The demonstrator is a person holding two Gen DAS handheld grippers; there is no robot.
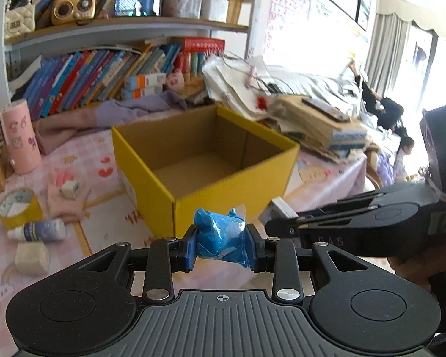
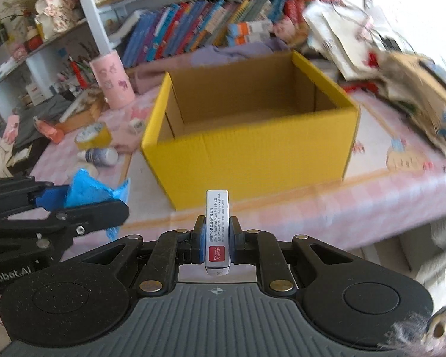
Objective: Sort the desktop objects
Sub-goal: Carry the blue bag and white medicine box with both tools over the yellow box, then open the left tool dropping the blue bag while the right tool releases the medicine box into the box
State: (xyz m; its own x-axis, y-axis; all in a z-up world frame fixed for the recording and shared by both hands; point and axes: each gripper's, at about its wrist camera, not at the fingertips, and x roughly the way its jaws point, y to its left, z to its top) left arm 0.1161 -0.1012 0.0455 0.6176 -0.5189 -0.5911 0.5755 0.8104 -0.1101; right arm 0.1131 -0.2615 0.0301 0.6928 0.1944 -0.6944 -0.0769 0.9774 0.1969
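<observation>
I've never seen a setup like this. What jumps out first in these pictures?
The open yellow cardboard box in the middle of the pink tablecloth, apparently empty inside. In front of it, the left claw grips a crumpled blue plastic wad, and the right claw pinches a slim silver box with a red label.

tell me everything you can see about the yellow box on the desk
The yellow box is corrugated cardboard, bright yellow outside and plain brown inside. It stands upright and open-topped on the pink checked tablecloth, and the inside that shows holds nothing. Folded flaps line its inner walls. A mauve cloth lies behind it. Neither pair of tongs touches it.
</observation>
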